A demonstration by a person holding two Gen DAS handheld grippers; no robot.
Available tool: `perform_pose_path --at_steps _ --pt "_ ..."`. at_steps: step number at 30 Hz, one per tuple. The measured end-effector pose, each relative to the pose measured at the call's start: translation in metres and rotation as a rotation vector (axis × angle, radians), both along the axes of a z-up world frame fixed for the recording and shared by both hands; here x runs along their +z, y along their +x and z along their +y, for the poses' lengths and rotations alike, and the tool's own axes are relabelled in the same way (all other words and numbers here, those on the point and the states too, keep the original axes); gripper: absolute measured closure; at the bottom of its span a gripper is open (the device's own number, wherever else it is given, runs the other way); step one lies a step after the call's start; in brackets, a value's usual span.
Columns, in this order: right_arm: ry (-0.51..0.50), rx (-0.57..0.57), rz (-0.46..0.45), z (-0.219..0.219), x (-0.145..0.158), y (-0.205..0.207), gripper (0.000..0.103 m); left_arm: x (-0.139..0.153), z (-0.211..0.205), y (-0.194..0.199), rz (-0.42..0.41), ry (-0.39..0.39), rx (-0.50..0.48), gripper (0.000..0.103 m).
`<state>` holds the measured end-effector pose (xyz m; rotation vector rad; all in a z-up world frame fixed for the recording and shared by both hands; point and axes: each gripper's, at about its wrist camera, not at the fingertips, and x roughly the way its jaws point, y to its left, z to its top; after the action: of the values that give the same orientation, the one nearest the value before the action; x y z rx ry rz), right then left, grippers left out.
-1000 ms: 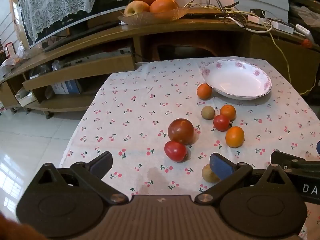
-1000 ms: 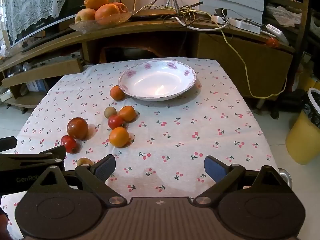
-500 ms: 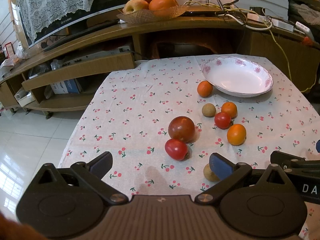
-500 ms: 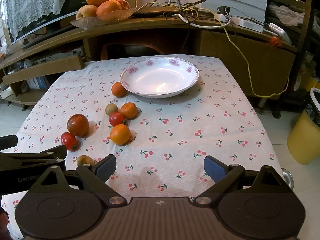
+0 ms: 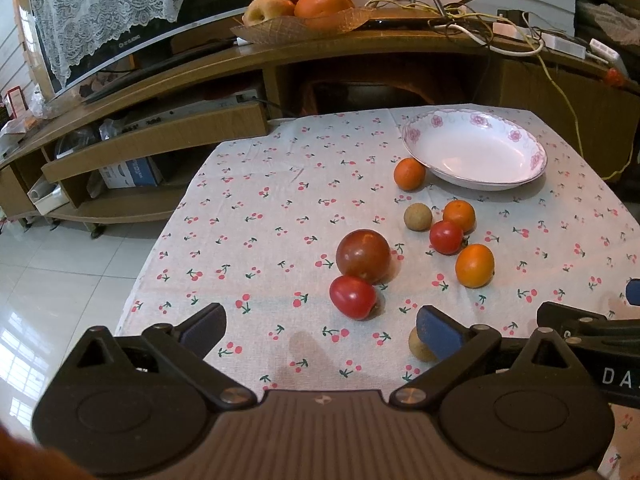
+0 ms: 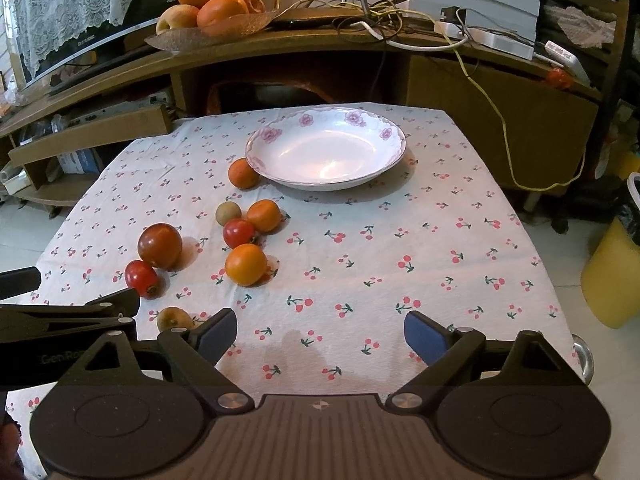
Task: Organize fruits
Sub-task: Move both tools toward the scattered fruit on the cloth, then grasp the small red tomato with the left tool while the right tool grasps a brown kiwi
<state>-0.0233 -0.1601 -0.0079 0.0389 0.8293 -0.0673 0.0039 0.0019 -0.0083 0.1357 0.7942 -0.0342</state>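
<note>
- Your right gripper (image 6: 316, 332) sits low in its frame over the table (image 6: 440, 232), wide apart with nothing between the pads, and the jaws are closing slightly.
- Your left gripper (image 5: 320, 322) is spread wide at the bottom of its frame and has hold of nothing.
- A small tan fruit (image 5: 420, 346) lies just behind the right-hand pad in that frame, partly hidden.
- Above centre, a small red tomato (image 5: 353, 297) touches a large dark red tomato (image 5: 363, 256).
- To the right of them lies an orange fruit (image 5: 475, 265); above it a second red tomato (image 5: 446, 237), another orange fruit (image 5: 459, 215) and a round tan fruit (image 5: 418, 217) cluster close.
- Farther up, one more orange fruit (image 5: 409, 174) lies right by the rim of the floral white bowl (image 5: 474, 154), upper right of the frame; the bowl holds no fruit.
</note>
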Motion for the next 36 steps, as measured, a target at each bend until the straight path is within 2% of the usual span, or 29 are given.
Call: perform_pose_path --at_steps 13,26,33,36 --pt "0.012 0.064 0.017 0.006 -0.004 0.009 0.017 -0.007 0.007 0.005 -0.002 0.009 -0.021 0.0" --pt "0.036 0.152 0.042 0.006 -0.007 0.023 0.026 -0.014 0.008 0.005 0.001 0.052 -0.108 0.0" --pt "0.04 0.262 0.053 0.019 -0.008 0.025 0.032 -0.013 0.026 0.006 0.007 0.024 -0.083 0.0" --pt "0.053 0.325 0.059 0.027 -0.009 0.026 0.038 -0.012 0.035 0.006 0.01 0.008 -0.065 0.0"
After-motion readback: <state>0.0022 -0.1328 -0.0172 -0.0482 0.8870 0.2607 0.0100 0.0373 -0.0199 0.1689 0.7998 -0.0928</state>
